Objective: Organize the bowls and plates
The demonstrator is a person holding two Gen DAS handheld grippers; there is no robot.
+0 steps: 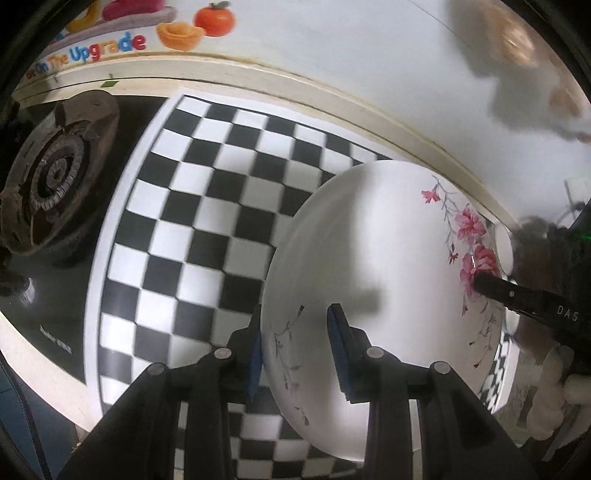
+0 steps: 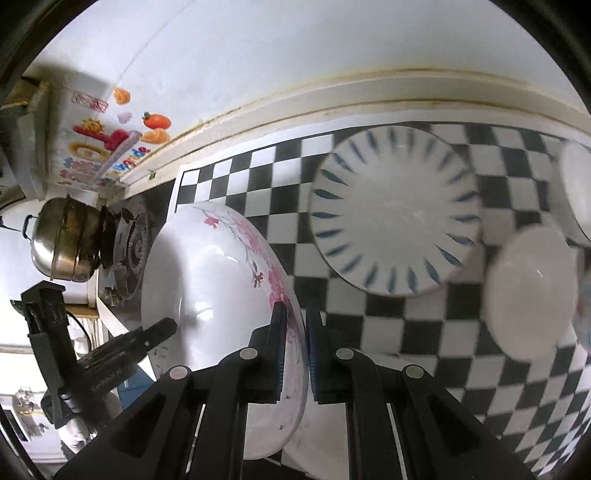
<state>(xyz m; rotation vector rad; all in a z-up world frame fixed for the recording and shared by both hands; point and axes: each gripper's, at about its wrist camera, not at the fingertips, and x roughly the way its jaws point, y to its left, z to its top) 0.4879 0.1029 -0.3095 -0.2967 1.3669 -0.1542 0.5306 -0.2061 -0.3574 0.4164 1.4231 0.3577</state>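
Note:
A white plate with pink flowers (image 1: 388, 258) is held tilted above the black-and-white checkered mat (image 1: 207, 206). My left gripper (image 1: 297, 339) straddles its near rim, jaws apart, with a gap on the inner side. My right gripper (image 2: 295, 339) is shut on the opposite rim of the same plate (image 2: 207, 266); one of its fingers (image 1: 517, 295) shows in the left wrist view. A blue-dashed plate (image 2: 395, 214) lies flat on the mat (image 2: 388, 325). White bowls (image 2: 532, 291) sit at the right.
A gas burner (image 1: 55, 177) sits left of the mat on a black stovetop. A steel pot (image 2: 62, 240) stands on the stove. A white wall with fruit stickers (image 1: 214, 18) runs behind the counter.

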